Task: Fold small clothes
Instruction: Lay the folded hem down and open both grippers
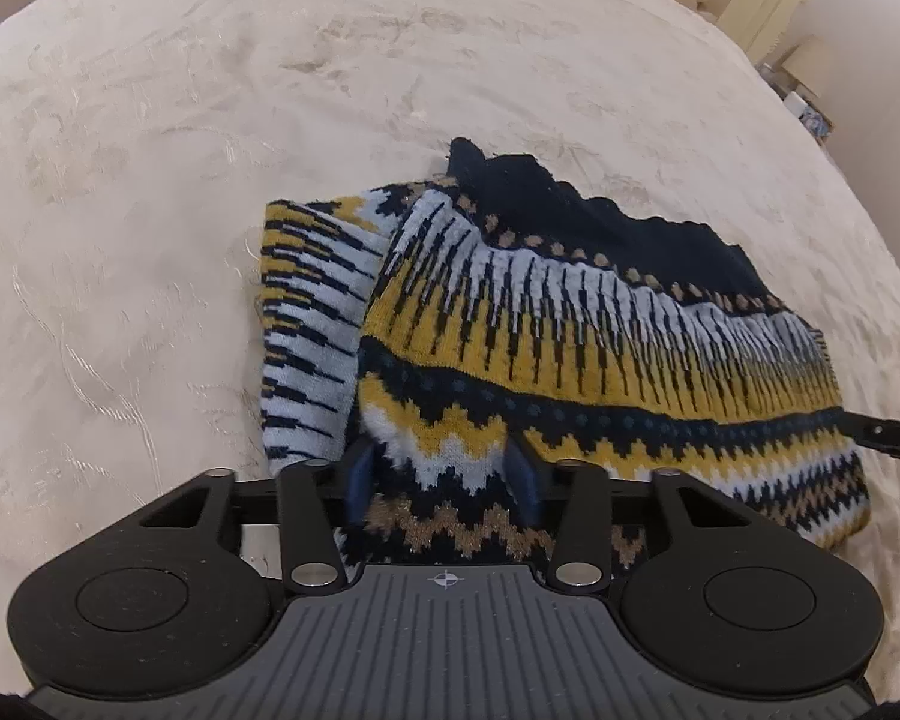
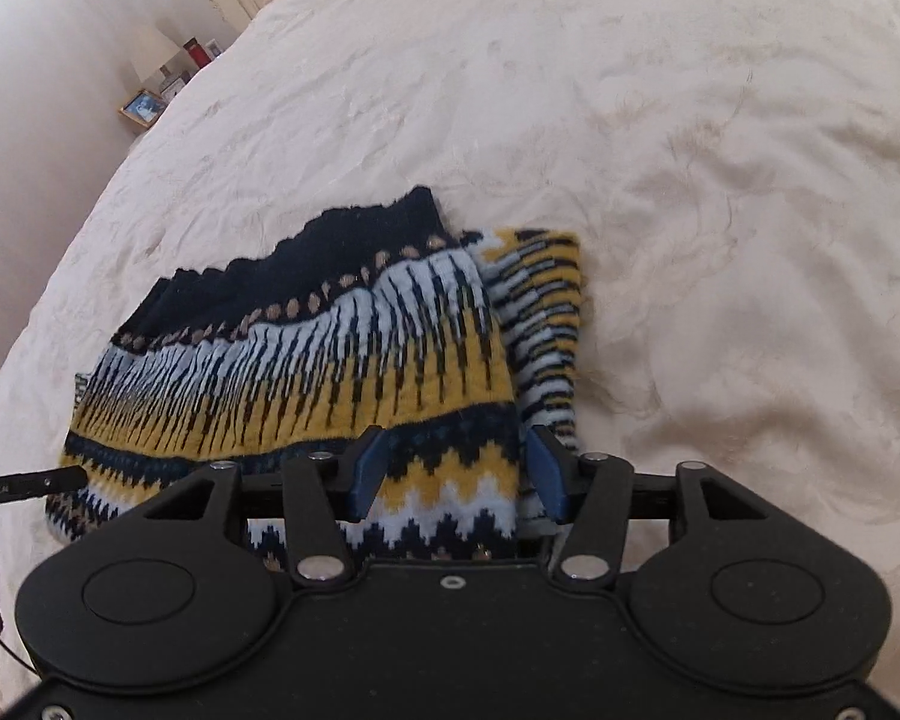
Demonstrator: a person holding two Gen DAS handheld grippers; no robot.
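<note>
A small knit sweater in navy, yellow, white and tan zigzags lies partly folded on a cream bed cover. One sleeve is folded in at its left side. My left gripper is open, its blue fingers astride the sweater's near edge. In the right wrist view the sweater lies ahead with its sleeve on the right. My right gripper is open, its blue fingers around the near corner of the knit.
The cream bed cover fills both views. A headboard and pillows are at the far end. A bedside table with picture frames and a lamp stands beside the bed. The other gripper's tip shows at the right edge.
</note>
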